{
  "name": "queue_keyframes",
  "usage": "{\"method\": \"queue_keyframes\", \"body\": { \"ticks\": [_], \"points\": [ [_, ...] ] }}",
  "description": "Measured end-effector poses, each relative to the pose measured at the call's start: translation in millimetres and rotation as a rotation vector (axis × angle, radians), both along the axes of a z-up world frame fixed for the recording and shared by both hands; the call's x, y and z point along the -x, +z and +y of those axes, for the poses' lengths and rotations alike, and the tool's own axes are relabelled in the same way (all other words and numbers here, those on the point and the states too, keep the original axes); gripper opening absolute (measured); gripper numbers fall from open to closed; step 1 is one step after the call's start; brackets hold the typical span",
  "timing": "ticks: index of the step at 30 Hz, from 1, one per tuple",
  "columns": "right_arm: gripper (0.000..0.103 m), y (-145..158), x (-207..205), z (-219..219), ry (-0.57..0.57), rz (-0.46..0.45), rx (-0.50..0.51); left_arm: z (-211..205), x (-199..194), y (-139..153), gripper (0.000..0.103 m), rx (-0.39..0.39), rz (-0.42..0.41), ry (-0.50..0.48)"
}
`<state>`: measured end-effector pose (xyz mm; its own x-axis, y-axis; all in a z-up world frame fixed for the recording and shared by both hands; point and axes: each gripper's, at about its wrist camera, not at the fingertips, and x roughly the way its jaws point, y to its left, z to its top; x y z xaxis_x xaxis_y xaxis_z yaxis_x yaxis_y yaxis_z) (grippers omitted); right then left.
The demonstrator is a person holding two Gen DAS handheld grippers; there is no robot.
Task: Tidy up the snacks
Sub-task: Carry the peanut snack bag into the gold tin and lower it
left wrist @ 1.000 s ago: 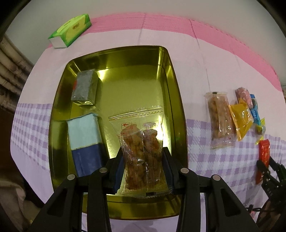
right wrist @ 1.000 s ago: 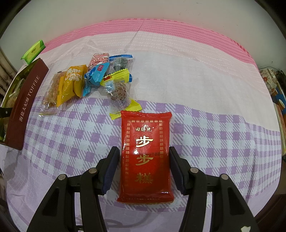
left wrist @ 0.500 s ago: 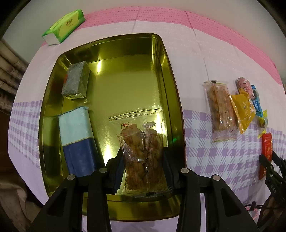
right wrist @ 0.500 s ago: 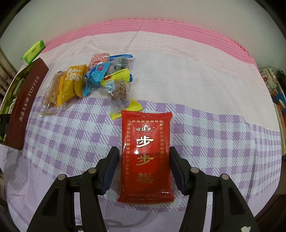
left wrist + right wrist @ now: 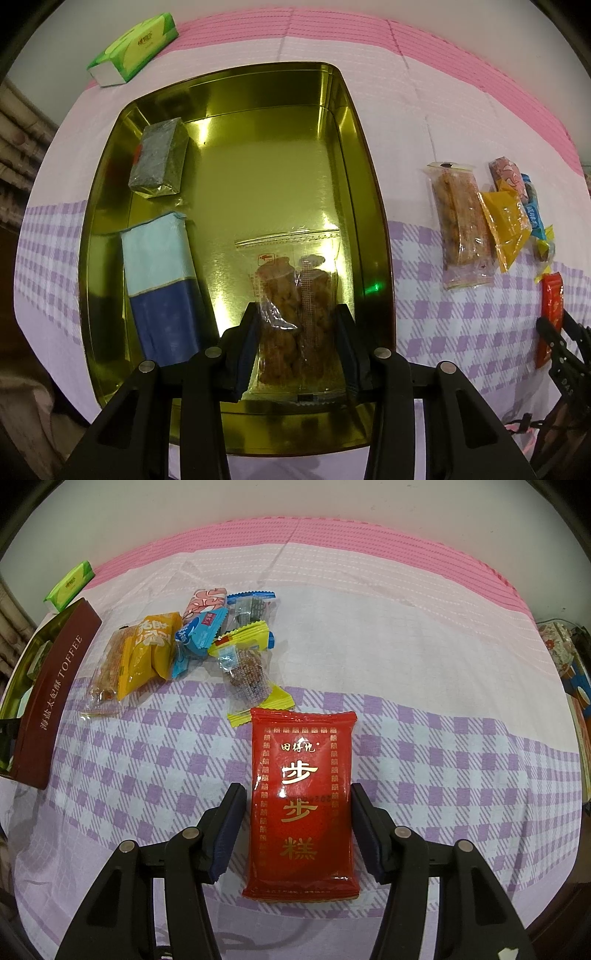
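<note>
Over the gold tin (image 5: 354, 155) the left gripper (image 5: 297, 325) hangs with its fingers set on either side of a clear packet (image 5: 291, 317) of brown fried bits; the pads look to be touching its edges, though I cannot tell whether they pinch it or merely flank it. Only the left view shows the tin's inside: a grey foil block (image 5: 157, 162) at the far left, a pale-and-dark-blue pack (image 5: 160, 291) nearer, both along the left wall, and the clear packet towards the near right corner. A green tissue pack (image 5: 135, 48) lies beyond the tin on the pink-and-lilac cloth (image 5: 424, 317). The right view gives the tin's outer side instead, brown and lettered TOFFEE (image 5: 55, 690), and shows the loose pile plainly: a yellow bag (image 5: 147, 653) on a long clear bar, a pink sweet (image 5: 205, 602), blue wrappers (image 5: 201, 631), and a small clear packet (image 5: 245, 672) on a yellow one. Just in front of that pile lies the red packet (image 5: 301, 805), flat on the check cloth, glossy, with gold characters. The right gripper (image 5: 297, 812) straddles it, jaws parted, a sliver of cloth showing on each side.
</note>
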<state>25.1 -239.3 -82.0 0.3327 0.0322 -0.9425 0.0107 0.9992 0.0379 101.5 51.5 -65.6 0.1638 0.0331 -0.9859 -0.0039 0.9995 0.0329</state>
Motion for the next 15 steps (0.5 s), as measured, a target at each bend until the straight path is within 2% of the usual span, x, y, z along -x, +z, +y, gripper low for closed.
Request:
{"method": "queue_keyframes", "body": {
  "ticks": [10, 15],
  "points": [
    [0.054, -0.2, -0.3, -0.8, -0.001, 0.001, 0.000, 2.9, 9.4, 7.6, 0.046, 0.013, -0.015, -0.015],
    [0.046, 0.1, -0.8, -0.2, -0.003, 0.004, 0.003, 7.1, 16.9, 15.6, 0.048, 0.018, -0.032, -0.021]
  ]
}}
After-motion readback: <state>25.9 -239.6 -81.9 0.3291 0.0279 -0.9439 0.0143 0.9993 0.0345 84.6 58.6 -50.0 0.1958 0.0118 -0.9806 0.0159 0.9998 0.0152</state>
